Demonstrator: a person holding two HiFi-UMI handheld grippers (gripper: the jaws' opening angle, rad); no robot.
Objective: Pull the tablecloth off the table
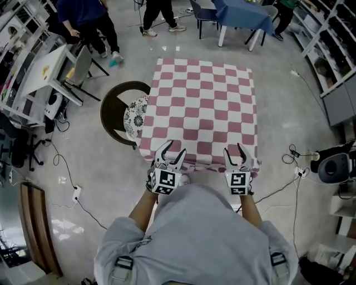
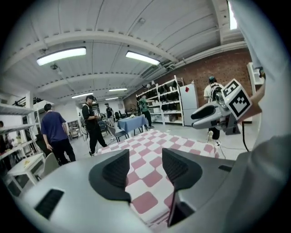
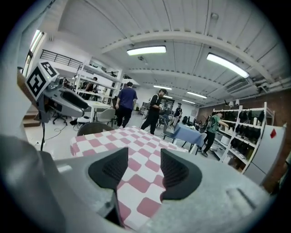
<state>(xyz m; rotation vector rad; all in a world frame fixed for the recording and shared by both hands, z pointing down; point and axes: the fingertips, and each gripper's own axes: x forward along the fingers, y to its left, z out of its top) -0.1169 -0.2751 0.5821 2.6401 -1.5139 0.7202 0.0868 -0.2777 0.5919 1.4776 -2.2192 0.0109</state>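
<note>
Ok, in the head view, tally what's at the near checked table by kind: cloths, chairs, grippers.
Pink-and-white checked tablecloth: 1
Dark round-backed chair with patterned cushion: 1
Two-jaw grippers: 2 (left gripper, right gripper)
Total: 4

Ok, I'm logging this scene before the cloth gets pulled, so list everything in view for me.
tablecloth: one, pink-and-white checked, spread flat at centre
chair: one, dark, left of the tablecloth
blue-covered table: one, far end
white desk: one, upper left
shelving: racks, white, along the sides
people: at least three, far end
power strip: one, white, floor at left
left claw: one, grey-black, open, at the cloth's near edge
right claw: one, grey-black, open, same edge
</note>
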